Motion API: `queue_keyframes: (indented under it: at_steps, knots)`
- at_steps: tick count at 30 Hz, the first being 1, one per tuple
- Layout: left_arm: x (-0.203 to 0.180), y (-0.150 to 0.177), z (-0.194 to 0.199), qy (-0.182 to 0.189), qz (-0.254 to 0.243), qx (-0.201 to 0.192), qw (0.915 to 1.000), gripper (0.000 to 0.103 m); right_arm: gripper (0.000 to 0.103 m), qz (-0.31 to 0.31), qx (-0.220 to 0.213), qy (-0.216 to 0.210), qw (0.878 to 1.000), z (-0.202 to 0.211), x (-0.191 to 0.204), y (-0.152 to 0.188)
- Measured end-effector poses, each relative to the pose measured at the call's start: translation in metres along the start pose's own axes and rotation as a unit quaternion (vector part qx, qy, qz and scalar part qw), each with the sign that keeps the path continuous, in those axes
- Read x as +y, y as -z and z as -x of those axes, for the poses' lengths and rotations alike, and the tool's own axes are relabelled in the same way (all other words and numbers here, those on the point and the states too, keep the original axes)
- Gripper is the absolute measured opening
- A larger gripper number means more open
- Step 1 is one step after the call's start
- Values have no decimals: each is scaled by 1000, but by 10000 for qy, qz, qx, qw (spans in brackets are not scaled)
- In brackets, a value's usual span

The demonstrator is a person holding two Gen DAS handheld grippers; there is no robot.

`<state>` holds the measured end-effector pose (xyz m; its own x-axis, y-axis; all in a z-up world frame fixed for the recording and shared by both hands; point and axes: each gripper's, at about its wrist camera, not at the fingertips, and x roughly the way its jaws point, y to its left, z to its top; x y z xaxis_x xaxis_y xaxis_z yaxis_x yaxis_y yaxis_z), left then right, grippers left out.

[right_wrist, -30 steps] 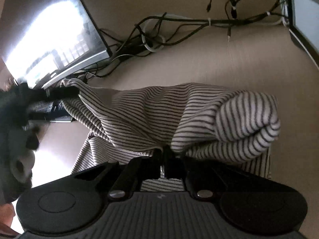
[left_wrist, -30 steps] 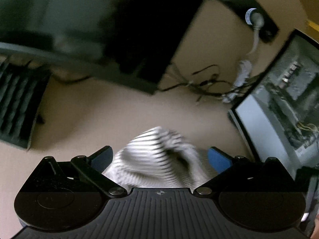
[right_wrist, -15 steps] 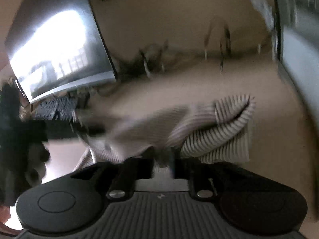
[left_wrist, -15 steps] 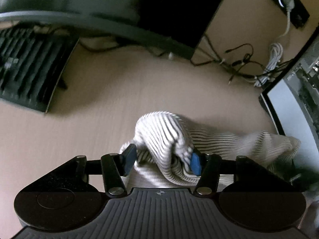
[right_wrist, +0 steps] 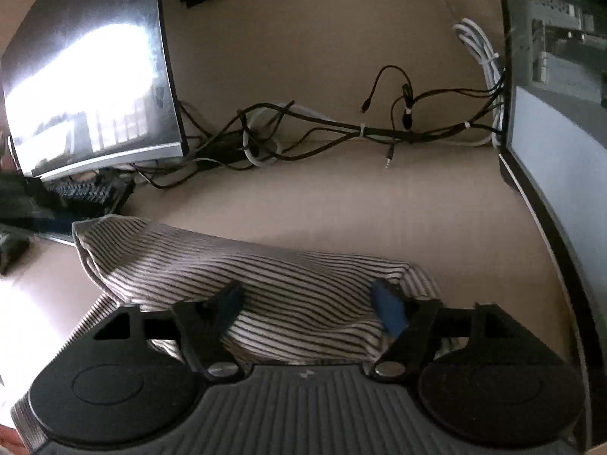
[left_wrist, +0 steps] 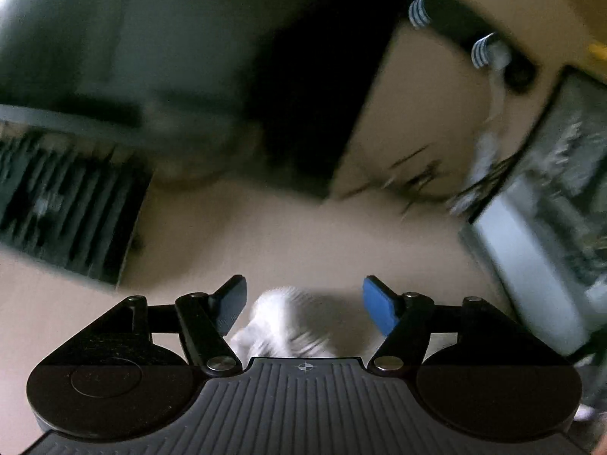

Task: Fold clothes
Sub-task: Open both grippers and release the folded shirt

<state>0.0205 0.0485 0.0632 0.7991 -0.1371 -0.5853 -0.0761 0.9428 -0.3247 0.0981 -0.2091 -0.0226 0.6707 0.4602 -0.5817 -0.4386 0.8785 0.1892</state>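
A striped grey-and-white garment (right_wrist: 265, 265) lies in a loosely bunched strip on the beige table (right_wrist: 379, 208). My right gripper (right_wrist: 307, 305) hovers just over its near edge. Its jaws are opening, the blue pads (right_wrist: 387, 311) stand wide apart, and cloth lies under and between them without being pinched. In the blurred left wrist view, a pale lump of the same garment (left_wrist: 288, 322) shows low between the fingers of my left gripper (left_wrist: 303, 299). Those jaws are opening too, and neither pad (left_wrist: 379, 307) touches the cloth.
A monitor (right_wrist: 91, 87) stands at the left and another (right_wrist: 557, 132) at the right. A tangle of cables (right_wrist: 322, 129) runs along the back of the table. A black keyboard (left_wrist: 64, 204) sits to the left, and a power strip (left_wrist: 474, 34) hangs on the wall.
My right gripper was shut on the lifted garment and has let go; the cloth now lies flatter on the table. My left gripper closed in on a bunch, then widened and drew up and back.
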Motion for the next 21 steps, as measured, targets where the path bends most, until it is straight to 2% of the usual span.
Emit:
queue_keyframes:
  at_steps: [1,3,5,8,9,13,21]
  knots:
    - [-8,-3,4,130,-176,-115,9997,74,90,25,-14,12,10000,-2,3,0]
    - [-20,-1,-1,300,-482,-83,9984,77,98,121,-28,47,9999,-3,9,1]
    - [-22,11,-21,249,-567,287,9977,78,102,200,-24,69,9998,-5,13,2]
    - [-11,32,-51,32,-369,800,9961,81,103,240,-44,129,9996,2,19,10]
    - [-8,37,-58,-45,-341,861,9957,83,103,245,-52,141,9996,3,20,11]
    - [-12,42,-66,-11,-413,850,9955,93,103,335,-131,177,9992,6,23,17]
    - [-16,47,-64,-66,-610,803,9949,94,103,688,-292,410,9964,5,32,22]
